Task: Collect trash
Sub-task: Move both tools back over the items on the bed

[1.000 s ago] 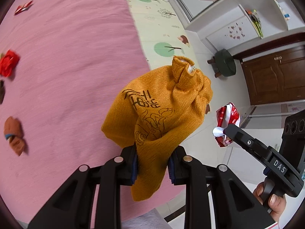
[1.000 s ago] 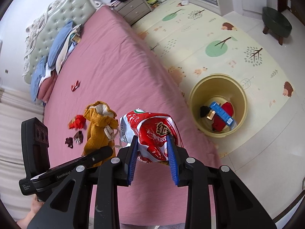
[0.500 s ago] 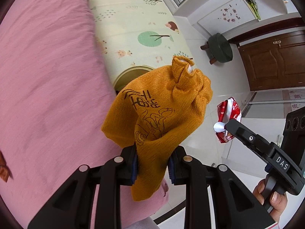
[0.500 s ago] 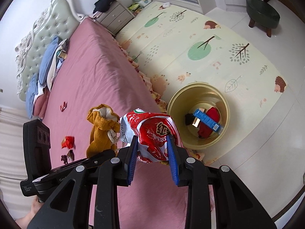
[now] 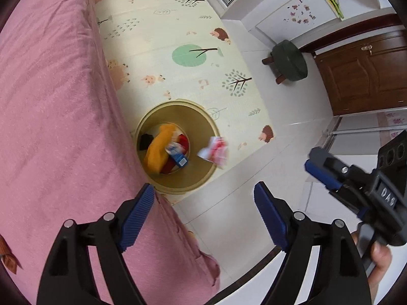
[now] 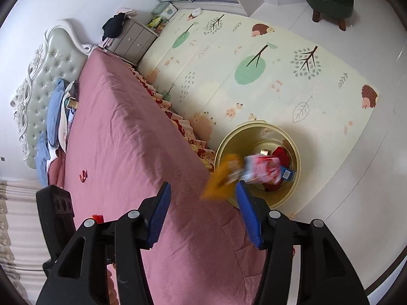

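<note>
Both grippers are open and empty above the bed's edge. My left gripper (image 5: 203, 203) hangs over the yellow bin (image 5: 203, 178) on the floor. The orange cloth bag (image 5: 157, 150) is blurred, dropping inside the bin; it also shows in the right wrist view (image 6: 221, 178). The red snack wrapper (image 5: 215, 150) is blurred in the air at the bin's rim; it also shows in the right wrist view (image 6: 262, 169). My right gripper (image 6: 203, 211) is above the bed corner, and the bin (image 6: 229, 147) lies just beyond it. The right gripper also shows at the right of the left wrist view (image 5: 323, 167).
The pink bed (image 6: 114, 139) fills the left, with a small red scrap (image 6: 83, 175) and a brown scrap (image 5: 7, 256) on it. A patterned play mat (image 5: 165, 38), a green stool (image 5: 288, 61), a wooden door (image 5: 363, 76) and a nightstand (image 6: 132, 40) surround the bin.
Both grippers swung over toward the bin and opened. The orange bag left my left gripper and the red wrapper left my right gripper; both are falling into the bin.
</note>
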Tool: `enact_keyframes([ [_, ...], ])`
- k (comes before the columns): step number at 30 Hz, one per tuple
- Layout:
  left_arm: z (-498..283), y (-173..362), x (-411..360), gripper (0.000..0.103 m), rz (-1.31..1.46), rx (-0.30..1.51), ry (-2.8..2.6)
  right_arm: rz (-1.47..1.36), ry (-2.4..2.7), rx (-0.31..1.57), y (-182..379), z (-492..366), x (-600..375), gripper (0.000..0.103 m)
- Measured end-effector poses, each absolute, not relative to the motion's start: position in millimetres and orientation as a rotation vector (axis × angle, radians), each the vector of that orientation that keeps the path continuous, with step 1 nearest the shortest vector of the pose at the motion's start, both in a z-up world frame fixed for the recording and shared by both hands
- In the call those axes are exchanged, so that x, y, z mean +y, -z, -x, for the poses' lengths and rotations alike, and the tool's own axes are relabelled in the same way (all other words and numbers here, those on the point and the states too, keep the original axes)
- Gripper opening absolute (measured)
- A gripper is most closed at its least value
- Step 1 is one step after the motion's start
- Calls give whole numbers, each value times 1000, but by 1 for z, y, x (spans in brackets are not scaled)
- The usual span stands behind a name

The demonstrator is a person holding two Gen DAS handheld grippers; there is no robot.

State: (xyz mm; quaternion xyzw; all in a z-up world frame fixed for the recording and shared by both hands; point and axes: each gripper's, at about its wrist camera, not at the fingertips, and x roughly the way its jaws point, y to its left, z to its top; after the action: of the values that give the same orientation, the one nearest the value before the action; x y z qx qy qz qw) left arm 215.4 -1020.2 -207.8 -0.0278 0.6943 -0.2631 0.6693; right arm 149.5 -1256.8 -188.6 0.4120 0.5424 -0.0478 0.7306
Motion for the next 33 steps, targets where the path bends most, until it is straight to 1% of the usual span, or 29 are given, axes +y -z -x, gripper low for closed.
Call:
enact_keyframes([
  [10,-215,203,-984,80,89,1564,538,-889,62,1227,187,-159,-1235,53],
  [18,-197,187,-924,82,121,1519,475,-811,-33,1246,167,-163,-1169,53],
  [33,-143,184,-739,83,236,1496,274,-685,-232,1360,162,-147,-986,53],
])
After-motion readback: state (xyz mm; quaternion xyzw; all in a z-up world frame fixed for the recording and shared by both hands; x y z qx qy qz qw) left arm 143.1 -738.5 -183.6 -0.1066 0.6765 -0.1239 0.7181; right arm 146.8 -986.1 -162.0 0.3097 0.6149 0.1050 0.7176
